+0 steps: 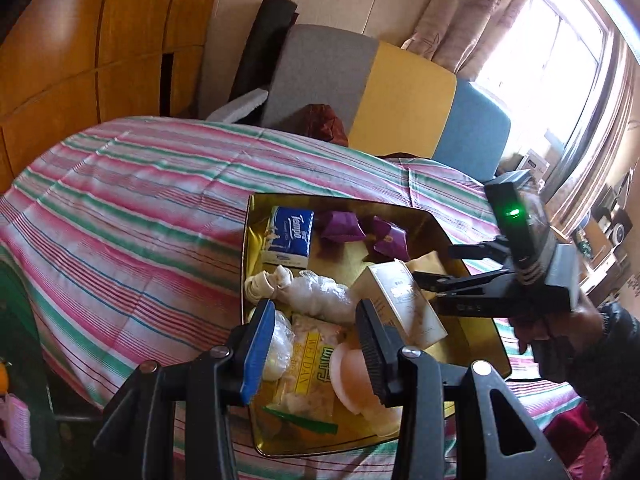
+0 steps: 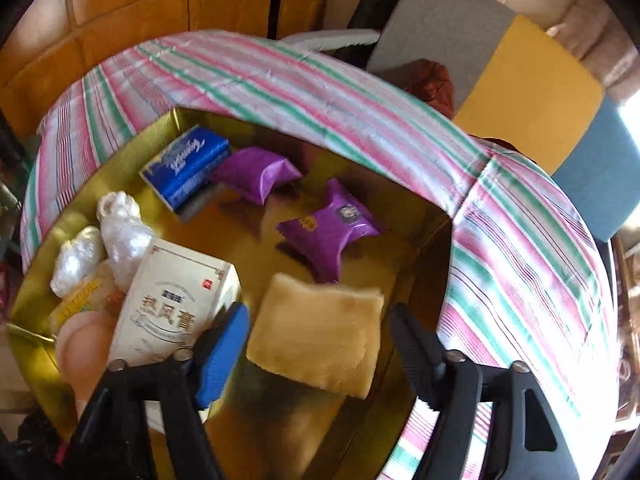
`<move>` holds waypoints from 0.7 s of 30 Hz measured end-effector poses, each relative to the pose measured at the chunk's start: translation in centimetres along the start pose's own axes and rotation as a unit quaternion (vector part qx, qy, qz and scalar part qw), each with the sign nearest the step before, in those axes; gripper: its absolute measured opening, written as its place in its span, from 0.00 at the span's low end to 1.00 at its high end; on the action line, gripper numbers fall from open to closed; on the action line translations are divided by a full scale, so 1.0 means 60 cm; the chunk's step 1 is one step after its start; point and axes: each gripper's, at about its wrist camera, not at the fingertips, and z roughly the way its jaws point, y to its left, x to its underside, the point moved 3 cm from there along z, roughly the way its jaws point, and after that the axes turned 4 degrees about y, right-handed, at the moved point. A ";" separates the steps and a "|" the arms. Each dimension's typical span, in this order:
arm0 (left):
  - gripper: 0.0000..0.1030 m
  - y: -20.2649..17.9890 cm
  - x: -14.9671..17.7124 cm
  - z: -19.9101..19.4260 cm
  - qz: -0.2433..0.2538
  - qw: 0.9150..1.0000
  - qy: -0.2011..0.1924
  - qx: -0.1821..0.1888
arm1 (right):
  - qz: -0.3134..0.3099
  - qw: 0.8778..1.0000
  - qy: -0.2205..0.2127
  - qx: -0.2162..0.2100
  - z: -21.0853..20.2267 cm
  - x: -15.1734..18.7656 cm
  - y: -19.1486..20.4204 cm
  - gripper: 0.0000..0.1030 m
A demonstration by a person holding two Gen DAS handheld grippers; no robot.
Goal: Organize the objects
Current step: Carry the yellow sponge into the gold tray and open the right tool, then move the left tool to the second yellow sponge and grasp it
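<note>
A bedroom with a bed [image 1: 140,208] under a striped cover, wooden cupboards behind it and a bright window to one side. A gold tray [image 2: 132,160] sits on the bed, and all the small things are inside it, so they look like they were gathered there to keep them together.

At the far end of the tray lies a blue tissue pack [image 1: 290,236]. Two purple packets [image 2: 332,232] lie near it, toward the middle. At the near end of the tray, a cream box [image 2: 172,300] leans on a pile of a yellow bag [image 1: 312,368], some clear wraps [image 1: 320,294] and a pink round thing [image 1: 352,372]. Just beside the box lies a tan cloth [image 2: 320,340].

The left claw [image 1: 316,348] hangs above the near end of the tray. Its jaws are apart and grip nothing. The right claw [image 2: 320,344] is over the tan cloth, jaws wide on each side of it, not pinching it. I think it is lined up that way so it can grab the cloth or has just let it go; I cannot tell which.

The tray looks nearly full, so I think the job is far along.
</note>
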 end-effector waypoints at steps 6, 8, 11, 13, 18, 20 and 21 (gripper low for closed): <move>0.41 -0.018 0.000 -0.004 0.016 1.000 -0.001 -0.002 | 0.042 0.998 -0.042 -0.016 -0.050 0.011 -0.012 0.75; 0.41 -0.027 0.001 -0.005 0.025 1.000 0.000 -0.003 | 0.056 0.997 -0.056 -0.022 -0.072 0.020 -0.015 0.76; 0.41 -0.044 0.005 -0.009 0.039 0.999 -0.001 -0.004 | 0.075 0.994 -0.074 -0.026 -0.098 0.037 -0.028 0.78; 0.41 -0.054 0.006 -0.011 0.048 0.999 -0.001 -0.004 | 0.089 0.992 -0.082 -0.030 -0.116 0.054 -0.042 0.82; 0.41 -0.085 0.009 -0.013 0.071 0.997 0.002 0.002 | 0.143 0.985 -0.090 -0.027 -0.150 0.108 -0.102 0.86; 0.41 -0.100 0.009 -0.014 0.079 0.997 0.003 0.006 | 0.167 0.982 -0.091 -0.021 -0.160 0.135 -0.133 0.86; 0.41 -0.107 0.009 -0.014 0.085 0.996 0.004 0.009 | 0.180 0.979 -0.090 -0.016 -0.165 0.150 -0.151 0.87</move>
